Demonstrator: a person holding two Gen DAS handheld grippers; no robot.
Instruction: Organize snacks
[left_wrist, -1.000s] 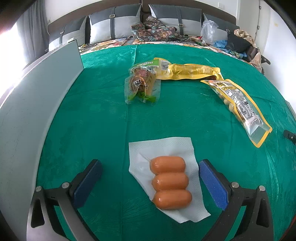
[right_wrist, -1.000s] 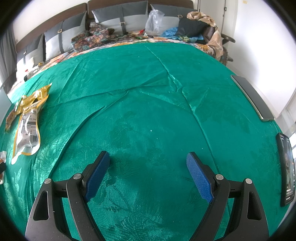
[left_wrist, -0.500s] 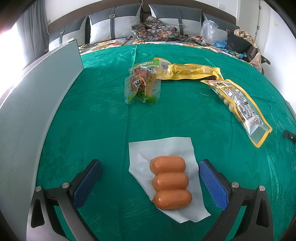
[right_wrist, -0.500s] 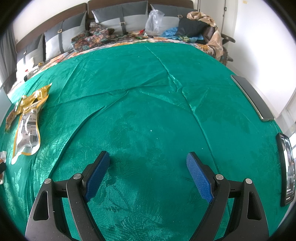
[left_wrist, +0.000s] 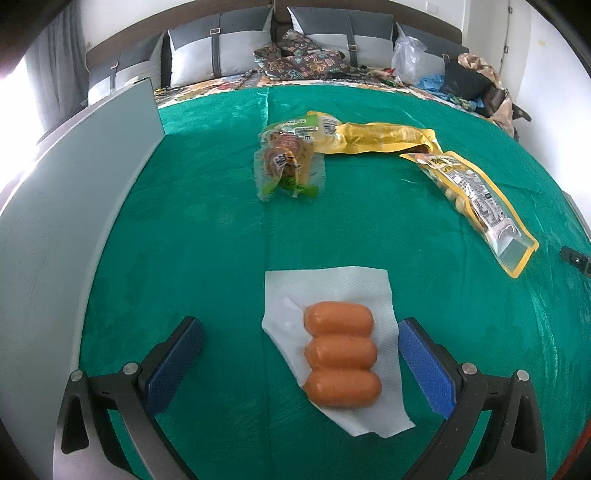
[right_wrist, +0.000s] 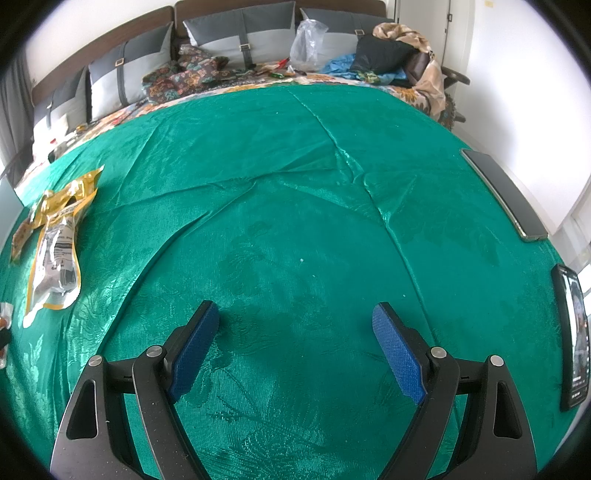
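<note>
My left gripper (left_wrist: 301, 352) has its jaws spread wide, straddling three sausages (left_wrist: 341, 363) on a white napkin (left_wrist: 332, 288) without touching them. My right gripper (right_wrist: 295, 338) is released too, over bare green cloth (right_wrist: 295, 166). Snack packets (left_wrist: 469, 188) lie farther back.

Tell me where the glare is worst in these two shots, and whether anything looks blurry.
Left wrist view: window light blows out the left edge beside the grey board; the sausage pack is sharp, the far snack bag slightly soft. Right wrist view: shiny highlights along the green cloth creases, bright wall at right.
</note>
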